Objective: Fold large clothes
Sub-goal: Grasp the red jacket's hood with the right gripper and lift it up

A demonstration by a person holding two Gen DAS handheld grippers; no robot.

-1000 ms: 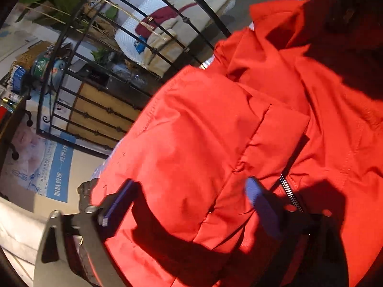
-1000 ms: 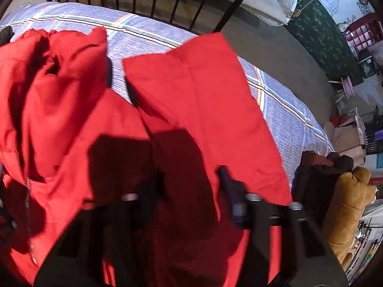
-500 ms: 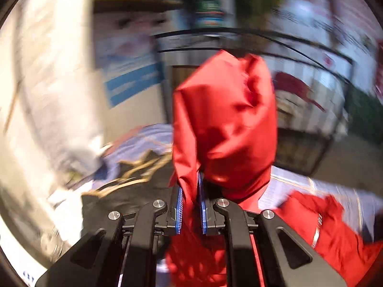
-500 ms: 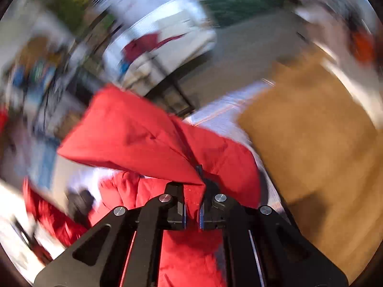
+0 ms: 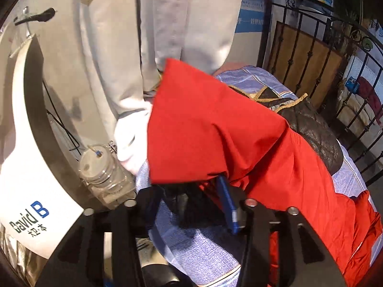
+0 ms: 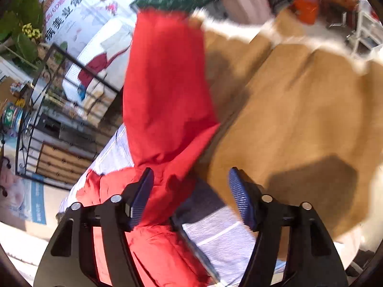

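Your right gripper [image 6: 189, 191] wide, red jacket [image 6: 165, 95] unclamped — left gripper [image 5: 189, 203] wide too; jacket draped for refolding.

Harsh sunlight, hard shadows, fisheye edges, right view motion-blurred.
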